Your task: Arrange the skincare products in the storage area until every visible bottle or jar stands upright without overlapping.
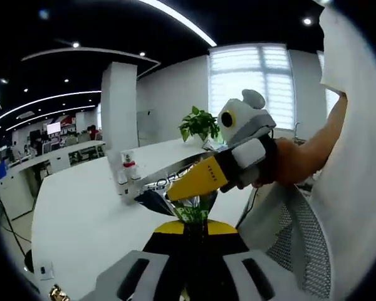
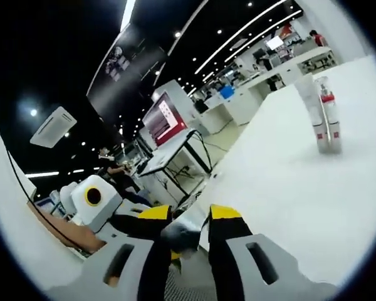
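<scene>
Two bottles (image 1: 126,174) stand touching on the table (image 1: 81,219), plant (image 1: 199,123) behind.

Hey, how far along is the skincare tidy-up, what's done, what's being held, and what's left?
Done: two white bottles stand upright side by side on the white table. In hand: the left hand-held gripper and the right hand-held gripper both seem clamped on one green-printed foil pouch held above the table edge; its grey corner shows between the right one's jaws. Left: getting that pouch onto the table, clear of the bottles.

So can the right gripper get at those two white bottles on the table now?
Probably not yet: the right gripper appears shut on a crinkly packet, though bare white table leads to the two white bottles.
</scene>
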### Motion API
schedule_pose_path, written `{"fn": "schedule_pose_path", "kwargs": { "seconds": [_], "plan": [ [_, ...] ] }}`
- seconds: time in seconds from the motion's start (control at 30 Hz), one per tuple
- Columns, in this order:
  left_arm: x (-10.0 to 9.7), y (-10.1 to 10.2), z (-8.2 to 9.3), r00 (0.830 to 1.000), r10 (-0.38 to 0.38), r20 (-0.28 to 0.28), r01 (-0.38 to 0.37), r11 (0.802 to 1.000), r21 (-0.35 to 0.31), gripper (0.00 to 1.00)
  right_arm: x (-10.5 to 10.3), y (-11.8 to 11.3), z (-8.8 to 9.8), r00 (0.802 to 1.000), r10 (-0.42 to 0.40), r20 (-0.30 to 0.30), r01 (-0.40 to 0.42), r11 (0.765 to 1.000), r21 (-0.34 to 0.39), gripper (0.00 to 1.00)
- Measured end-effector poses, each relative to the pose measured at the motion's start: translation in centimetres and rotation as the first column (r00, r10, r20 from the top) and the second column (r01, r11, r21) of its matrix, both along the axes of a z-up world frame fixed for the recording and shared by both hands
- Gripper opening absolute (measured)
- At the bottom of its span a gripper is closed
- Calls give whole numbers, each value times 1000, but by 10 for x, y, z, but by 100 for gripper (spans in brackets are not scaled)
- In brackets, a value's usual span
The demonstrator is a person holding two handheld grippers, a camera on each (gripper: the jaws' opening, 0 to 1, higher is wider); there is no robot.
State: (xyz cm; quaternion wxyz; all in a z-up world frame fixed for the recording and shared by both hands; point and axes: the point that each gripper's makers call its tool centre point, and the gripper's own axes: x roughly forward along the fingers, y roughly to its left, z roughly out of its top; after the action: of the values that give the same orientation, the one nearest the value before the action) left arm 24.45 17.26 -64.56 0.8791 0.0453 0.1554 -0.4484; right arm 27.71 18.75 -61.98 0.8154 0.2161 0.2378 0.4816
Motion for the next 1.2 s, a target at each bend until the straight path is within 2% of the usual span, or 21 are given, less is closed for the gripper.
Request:
{"fn": "schedule_pose_path", "kwargs": {
  "seconds": [0.17,0.2,0.23,0.27,0.33,0.37,0.5,0.6,0.8,0.87,0.9,1.0,1.07,1.13,1.2],
  "plan": [
    [-1,-1,4,999,-9,-46,6,998,-65,15,0,-4,7,999,-5,49,5,1000,7,13],
    [-3,-1,3,998,-20,-61,16,997,-71,17,2,-7,7,998,-11,61,11,1000,1,9],
    [-3,0,2,997,4,-81,-9,997,-72,23,7,-12,4,996,-33,85,35,999,-32,5],
    [0,4,0,996,27,-85,-32,998,-60,25,7,-12,6,997,-31,76,32,999,-15,1],
    [3,5,7,996,22,-82,-31,994,-108,20,14,-18,4,994,-64,93,67,997,-27,1],
    [5,7,10,995,38,-97,-51,989,-139,21,13,-18,8,995,-59,78,59,998,4,1],
    [11,17,7,990,67,-123,-85,985,-149,24,13,-20,10,996,-62,71,61,998,18,0],
    [14,20,10,988,88,-130,-110,978,-178,29,13,-20,11,995,-63,79,61,998,22,0],
    [19,22,6,977,106,-186,-143,970,-195,44,8,-18,17,996,-28,83,23,998,53,0],
    [16,21,3,968,92,-233,-143,967,-212,46,1,-14,20,996,11,85,-17,997,69,0],
    [12,18,4,961,58,-271,-126,963,-238,46,-4,-11,24,995,41,92,-49,995,91,0],
    [9,18,6,956,18,-293,-101,957,-272,46,-13,-9,31,991,84,101,-96,988,117,0],
    [7,16,13,943,-16,-333,-104,935,-339,46,-21,-9,36,988,127,90,-141,977,159,0],
    [2,15,11,919,-60,-389,-94,927,-364,47,-26,-9,40,982,162,93,-178,966,190,0],
    [-2,12,13,921,-94,-377,-59,926,-374,48,-29,-10,41,980,176,95,-191,963,189,0]
  ]
}}
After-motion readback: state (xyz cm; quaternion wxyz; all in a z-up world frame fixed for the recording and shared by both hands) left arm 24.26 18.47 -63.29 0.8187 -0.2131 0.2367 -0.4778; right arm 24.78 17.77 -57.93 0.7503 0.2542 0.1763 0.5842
